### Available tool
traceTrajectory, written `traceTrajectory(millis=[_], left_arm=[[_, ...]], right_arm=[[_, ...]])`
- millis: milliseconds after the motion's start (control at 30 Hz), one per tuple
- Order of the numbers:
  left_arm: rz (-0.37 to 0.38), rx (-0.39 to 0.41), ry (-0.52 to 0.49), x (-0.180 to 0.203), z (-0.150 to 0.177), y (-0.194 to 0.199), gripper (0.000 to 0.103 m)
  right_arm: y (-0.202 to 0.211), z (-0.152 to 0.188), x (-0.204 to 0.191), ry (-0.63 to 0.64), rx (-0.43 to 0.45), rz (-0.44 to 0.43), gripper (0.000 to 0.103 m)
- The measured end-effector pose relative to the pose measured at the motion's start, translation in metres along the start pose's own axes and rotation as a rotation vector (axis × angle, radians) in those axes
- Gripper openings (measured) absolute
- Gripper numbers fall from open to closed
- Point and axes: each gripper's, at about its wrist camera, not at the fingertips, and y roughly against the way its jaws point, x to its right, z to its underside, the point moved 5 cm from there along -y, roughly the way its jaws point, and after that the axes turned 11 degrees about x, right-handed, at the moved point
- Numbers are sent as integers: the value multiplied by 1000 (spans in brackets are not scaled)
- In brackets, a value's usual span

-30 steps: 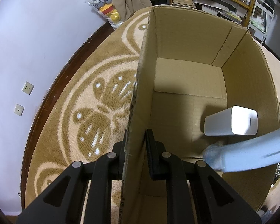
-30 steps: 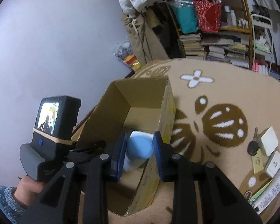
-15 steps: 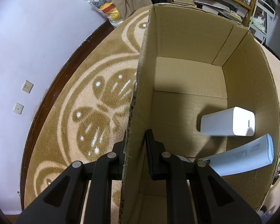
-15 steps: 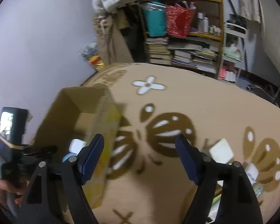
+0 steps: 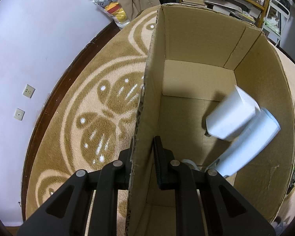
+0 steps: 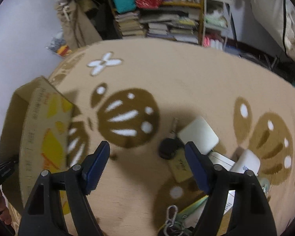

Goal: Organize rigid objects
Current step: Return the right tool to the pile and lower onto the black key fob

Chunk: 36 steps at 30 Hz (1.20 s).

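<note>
Left-wrist view: the left gripper (image 5: 142, 153) is clamped on the near side wall of the cardboard box (image 5: 261, 90), one finger outside the wall and the other inside. Beyond and to the right of these fingers, on the box floor, a white rectangular box (image 5: 231, 116) lies tilted, touching a pale blue tube (image 5: 247, 143) that leans against the right-hand wall. The box stands on a tan rug with brown patterns (image 5: 84, 102).

Right-wrist view: the right gripper (image 6: 145, 163) has its blue-padded jaws spread wide, with nothing between them but rug. The cardboard box (image 6: 45, 129) stands to the left of its left finger. Just beyond and beside the right finger lie a black car key (image 6: 168, 148), a white square case (image 6: 199, 134), a tan tag (image 6: 180, 168) and a white container (image 6: 245, 163). A metal carabiner (image 6: 172, 211) lies nearest the camera, between the fingers' arms.
</note>
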Motion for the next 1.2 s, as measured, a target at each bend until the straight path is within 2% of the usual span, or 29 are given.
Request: traceTrajectory(millis=[167, 233, 400, 733, 967, 1100, 1167, 1200], left_arm=[[1, -5, 7, -1, 0, -1, 15], [6, -7, 11, -2, 0, -2, 14], [0, -5, 5, -1, 0, -2, 14], [0, -5, 3, -1, 0, -1, 14], [1, -5, 5, -1, 0, -1, 15], [1, -5, 5, -1, 1, -1, 15], [2, -5, 5, -1, 1, -1, 15], [2, -5, 5, -1, 0, -1, 14]], right_arm=[[-14, 7, 18, -57, -60, -8, 82], [-19, 9, 21, -72, -74, -13, 78], [-29, 15, 29, -97, -100, 2, 78], [-31, 15, 27, -75, -106, 17, 78], [-36, 18, 17, 21, -100, 94, 78], [-35, 17, 15, 28, -92, 90, 78], [-35, 17, 15, 26, -88, 79, 72], [-34, 17, 14, 27, -77, 77, 65]])
